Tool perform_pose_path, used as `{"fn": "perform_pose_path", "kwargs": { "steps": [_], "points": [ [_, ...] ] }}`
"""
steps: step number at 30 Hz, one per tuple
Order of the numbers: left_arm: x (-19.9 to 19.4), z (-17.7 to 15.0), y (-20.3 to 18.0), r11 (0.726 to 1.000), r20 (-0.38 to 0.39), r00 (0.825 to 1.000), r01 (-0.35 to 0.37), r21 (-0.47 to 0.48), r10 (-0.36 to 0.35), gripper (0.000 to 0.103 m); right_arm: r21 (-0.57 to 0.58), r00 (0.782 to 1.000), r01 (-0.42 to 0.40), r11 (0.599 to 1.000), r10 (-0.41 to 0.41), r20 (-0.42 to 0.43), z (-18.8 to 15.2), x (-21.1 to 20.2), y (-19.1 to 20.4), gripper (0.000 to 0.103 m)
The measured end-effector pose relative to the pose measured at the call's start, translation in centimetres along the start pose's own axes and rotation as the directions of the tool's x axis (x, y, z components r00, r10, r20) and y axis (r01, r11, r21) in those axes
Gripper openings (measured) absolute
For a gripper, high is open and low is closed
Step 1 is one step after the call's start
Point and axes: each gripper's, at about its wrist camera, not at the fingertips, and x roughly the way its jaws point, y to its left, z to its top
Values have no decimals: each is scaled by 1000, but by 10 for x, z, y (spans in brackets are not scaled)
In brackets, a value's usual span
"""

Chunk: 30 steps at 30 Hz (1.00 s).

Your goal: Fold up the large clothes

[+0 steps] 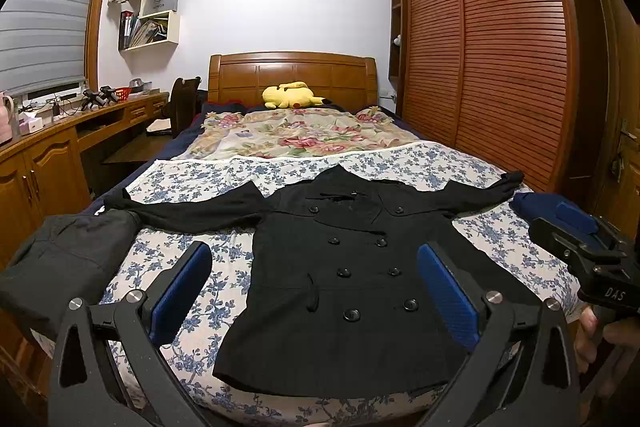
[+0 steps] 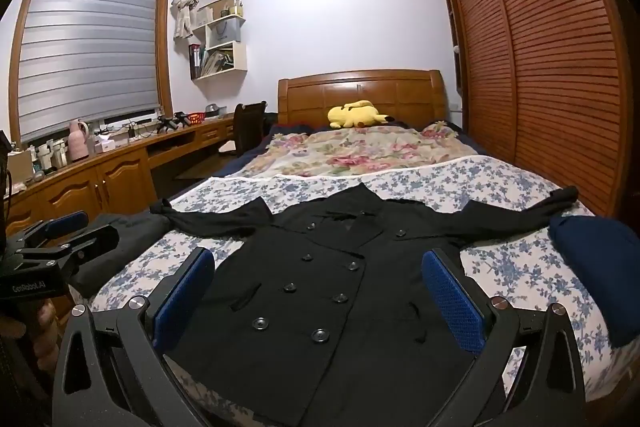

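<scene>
A black double-breasted coat [image 1: 344, 267] lies flat, front up, on the blue-flowered bedsheet [image 1: 192, 251], both sleeves spread out sideways. It also shows in the right wrist view [image 2: 320, 291]. My left gripper [image 1: 316, 283] is open and empty, held above the coat's lower half. My right gripper [image 2: 320, 291] is open and empty, also above the coat's hem. In the left wrist view the right gripper [image 1: 580, 239] shows at the right edge; in the right wrist view the left gripper [image 2: 60, 239] shows at the left edge.
A dark grey garment [image 1: 68, 259] lies at the bed's left edge and a folded navy garment [image 2: 600, 267] at the right edge. A floral quilt [image 1: 296, 135] and yellow plush toy [image 1: 290, 95] lie toward the headboard. A wooden desk stands left, a louvred wardrobe right.
</scene>
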Motion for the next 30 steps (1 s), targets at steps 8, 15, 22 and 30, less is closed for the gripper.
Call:
{"fn": "perform_pose_path", "kwargs": {
  "steps": [8,15,22,30],
  "points": [
    [0,-3,0,1000,5,1000,-4,0,4,103,6,1000,3,1000,-3,1,0,-1,1,103],
    [-2,-3,0,1000,12,1000,-6,1,6,103,6,1000,1,1000,-1,2,0,-1,1,103],
    [-8,-1,-3,1000,19,1000,-7,7,7,103,8,1000,1,1000,-1,3,0,-1,1,103],
    [-9,0,-5,1000,19,1000,-7,7,7,103,9,1000,-4,1000,4,6,0,-3,3,103]
  ]
}}
